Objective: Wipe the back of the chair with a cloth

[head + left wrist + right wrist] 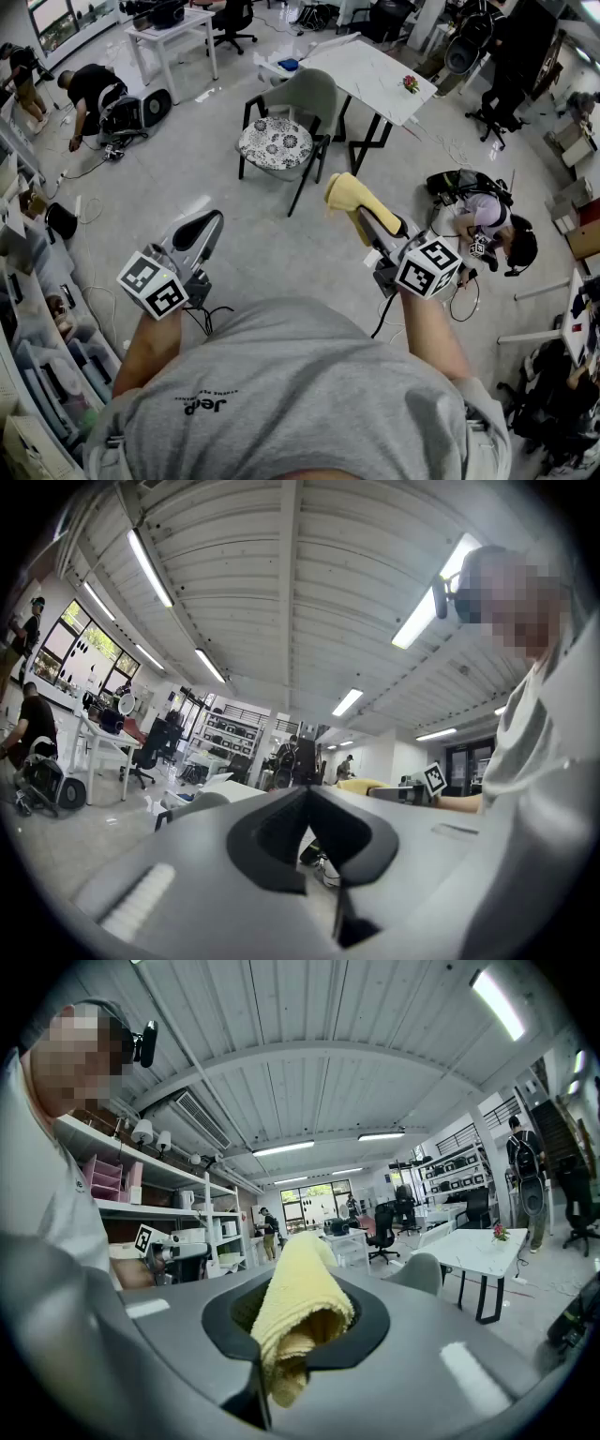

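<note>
A grey chair (309, 96) with a patterned round seat cushion (275, 143) stands on the floor ahead of me, its back towards a white table. Its grey back also shows in the right gripper view (422, 1271) and the left gripper view (199, 803). My right gripper (359, 208) is shut on a rolled yellow cloth (347, 192), which sticks out past the jaws (295, 1312). It is held in the air, well short of the chair. My left gripper (212, 220) is lower left, shut with nothing in it (307, 794).
A white marble-top table (375, 75) with a small flower pot (410, 83) stands right behind the chair. One person crouches on the floor at right (487, 225), another at far left (89, 89). Shelving (37, 309) lines the left side. Cables lie near my feet.
</note>
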### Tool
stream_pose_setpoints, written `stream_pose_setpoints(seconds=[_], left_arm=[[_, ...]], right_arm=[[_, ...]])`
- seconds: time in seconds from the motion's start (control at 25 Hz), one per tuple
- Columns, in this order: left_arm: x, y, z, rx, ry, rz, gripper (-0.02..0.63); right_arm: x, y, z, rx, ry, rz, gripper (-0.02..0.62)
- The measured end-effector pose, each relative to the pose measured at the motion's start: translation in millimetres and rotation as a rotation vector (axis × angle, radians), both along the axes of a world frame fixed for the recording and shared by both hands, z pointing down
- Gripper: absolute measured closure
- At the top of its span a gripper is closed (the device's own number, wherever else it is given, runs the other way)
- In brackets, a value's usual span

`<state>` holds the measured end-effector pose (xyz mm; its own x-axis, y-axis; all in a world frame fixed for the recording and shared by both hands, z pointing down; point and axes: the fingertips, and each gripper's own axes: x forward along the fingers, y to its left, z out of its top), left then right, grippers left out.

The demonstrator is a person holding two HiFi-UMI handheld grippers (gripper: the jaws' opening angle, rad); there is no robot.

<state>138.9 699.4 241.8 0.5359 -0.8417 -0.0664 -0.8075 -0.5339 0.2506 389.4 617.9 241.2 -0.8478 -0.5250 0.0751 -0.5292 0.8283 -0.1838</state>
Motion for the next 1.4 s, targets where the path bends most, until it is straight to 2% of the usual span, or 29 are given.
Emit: stream_pose_setpoints(seconds=[0.6,1.0,1.2,1.4], left_arm=[[21.3,-12.2,-3.5,-0.008,-0.004,-0.01,0.548],[65.8,-6.5,-5.9,-0.01,-0.017,-0.076,0.548],[89.2,1.6,-0.5,-0.013,-0.029,-0.114,0.548],[94.0,5.3,3.6,-0.041,-0.037,-0.149,0.548]], right_arm=[[15.6,-17.5,-11.4,0.0,-0.03,-0.017,0.54],[55.4,-20.9,-14.3,0.03,-0.031,-0.09,0.54],[74.8,-23.2,-5.5,0.015,-0.037,-0.131,0.538],[72.3,-28.9,-4.2,0.004,-0.043,-0.164,0.539]])
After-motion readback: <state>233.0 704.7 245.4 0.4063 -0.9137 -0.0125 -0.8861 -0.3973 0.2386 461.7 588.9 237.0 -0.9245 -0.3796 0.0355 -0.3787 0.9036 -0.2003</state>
